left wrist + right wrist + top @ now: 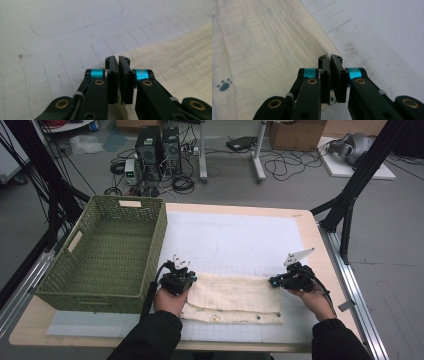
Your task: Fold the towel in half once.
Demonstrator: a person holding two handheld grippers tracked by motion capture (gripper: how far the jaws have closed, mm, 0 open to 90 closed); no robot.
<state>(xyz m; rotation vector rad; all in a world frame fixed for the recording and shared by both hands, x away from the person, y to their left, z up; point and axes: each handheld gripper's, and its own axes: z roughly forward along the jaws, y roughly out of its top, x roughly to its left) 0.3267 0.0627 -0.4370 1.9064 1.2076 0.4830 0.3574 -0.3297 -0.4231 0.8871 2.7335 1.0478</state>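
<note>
A cream cloth point(230, 295), folded into a long band with small printed motifs, lies on the white gridded mat point(235, 240) near the table's front. My left gripper point(192, 279) sits at the band's upper left corner. In the left gripper view its jaws point(118, 60) are shut, with the cloth point(175, 57) edge caught at their tips. My right gripper point(272, 281) is at the upper right corner. In the right gripper view it point(330, 58) is shut on the cloth point(267, 45), and a white sliver of fabric shows between the pads. A blue paw print point(224, 85) marks the cloth.
A green woven basket point(150, 255) stands on the table's left side, its right wall close to my left gripper. Black frame posts point(350, 205) rise beside the table's right edge. Computers and cables lie on the floor beyond the table.
</note>
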